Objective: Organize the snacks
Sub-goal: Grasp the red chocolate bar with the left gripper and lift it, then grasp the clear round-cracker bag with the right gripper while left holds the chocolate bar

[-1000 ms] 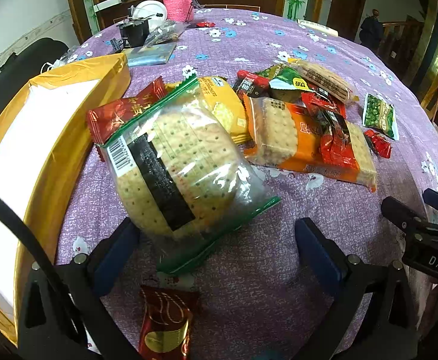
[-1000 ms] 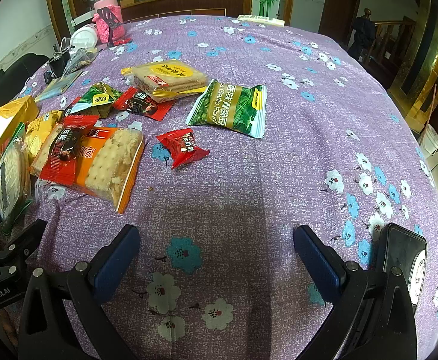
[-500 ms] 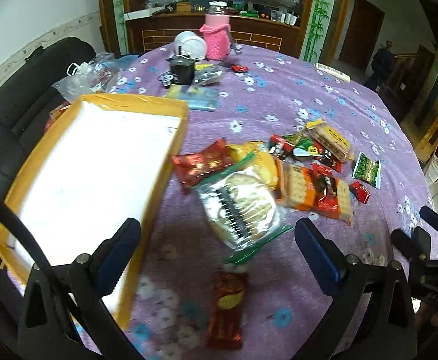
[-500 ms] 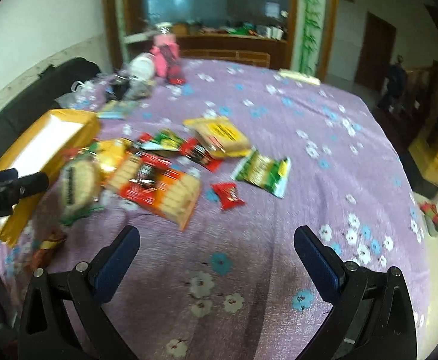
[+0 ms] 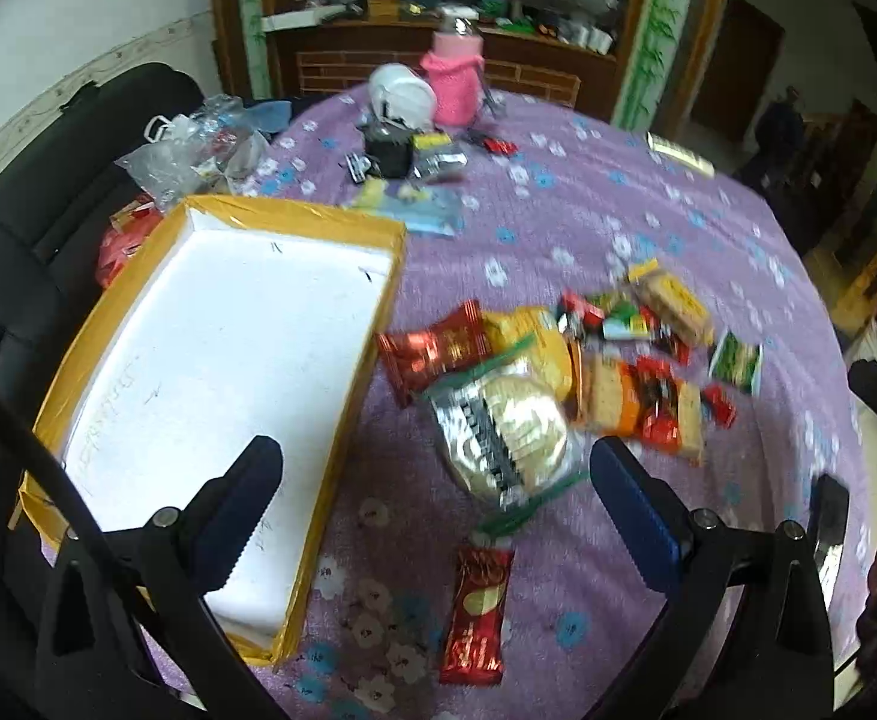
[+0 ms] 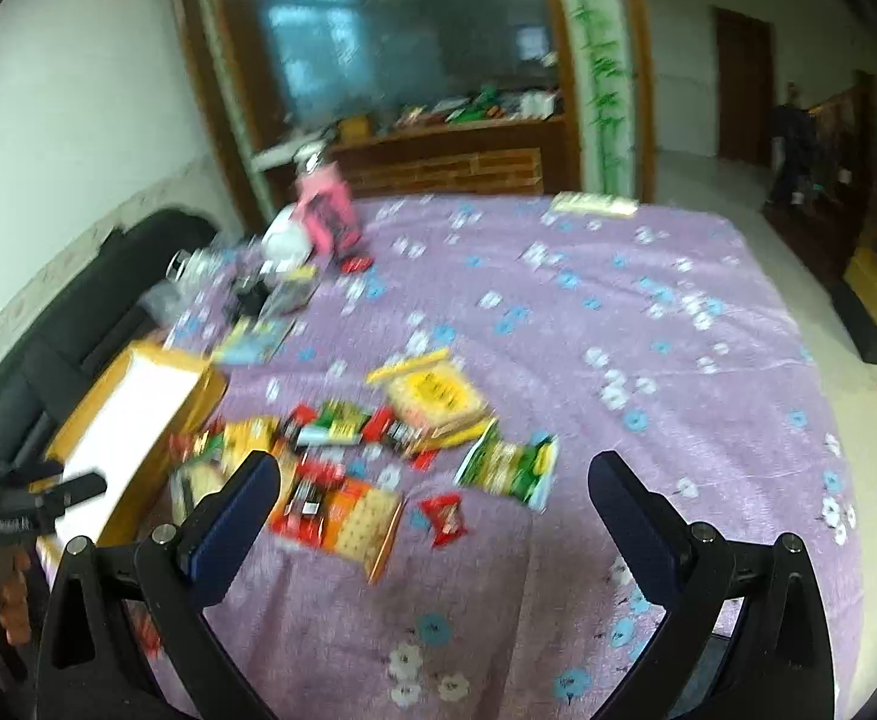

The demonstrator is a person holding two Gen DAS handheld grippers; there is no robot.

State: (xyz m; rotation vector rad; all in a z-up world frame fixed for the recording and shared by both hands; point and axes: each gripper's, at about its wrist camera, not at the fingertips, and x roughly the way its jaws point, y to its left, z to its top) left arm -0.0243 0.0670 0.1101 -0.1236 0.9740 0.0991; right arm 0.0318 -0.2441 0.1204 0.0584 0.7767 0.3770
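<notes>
Over the near edge of the desk (image 5: 618,222), the left wrist view shows the left gripper (image 5: 432,468) held high with its fingers wide apart and nothing between them. The yellow-rimmed box (image 5: 342,414) lies empty at the left; the snacks sit just right of it, the clear-wrapped round crackers (image 5: 510,426) nearest, a red packet (image 5: 432,351) beyond them and a red bar (image 5: 477,615) alone in front. To start well, I would drop onto the round crackers, close on the crimped edge of the wrapper rather than on the biscuits, and lift them over the box wall. Compared with a second ago this camera has pulled up and back, so the whole box now shows.

From the right wrist view, the right gripper (image 6: 432,474) is likewise spread and empty, above the orange cracker pack (image 6: 348,516), the small red packet (image 6: 444,513) and the green pack (image 6: 510,468). It too has risen and tilted toward the room, and the picture is blurred.
</notes>
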